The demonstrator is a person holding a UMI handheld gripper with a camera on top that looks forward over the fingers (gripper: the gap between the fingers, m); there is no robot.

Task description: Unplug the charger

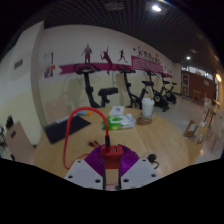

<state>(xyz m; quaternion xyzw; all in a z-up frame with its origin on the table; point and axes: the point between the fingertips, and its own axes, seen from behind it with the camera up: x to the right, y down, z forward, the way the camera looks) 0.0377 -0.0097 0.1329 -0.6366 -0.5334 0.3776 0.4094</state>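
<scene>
A: Nearest the lens, what did the claw [111, 165] have?

B: Its two purple-padded fingers [97, 163] stood at either side of a small red-orange charger [112, 153]. They looked pressed against its sides, so the operator probably had it clamped, though the contact itself was hard to make out. A red cable [72, 128] ran from the charger in a tall loop, up over the wooden worktop [55, 155] and down again to one side.

A: And how was the step best done?

B: By her reading, the pull needed to go straight back along the line of the plug, without twisting, so the prongs would not bind. What the charger was seated in was hidden beneath the fingers; she could not tell whether it was already free.

A: Anything in the way?

B: The cable loop was the main worry: it could snag or drag if the claw swung sideways. Just beyond lay a green-and-white packet [121, 120] and a white cup [147, 106], near enough for the cable to sweep them.

A: Farther off?

B: Exercise bikes [104, 95] stood along a wall with a pink band of figures [100, 66], well apart from the work.
</scene>
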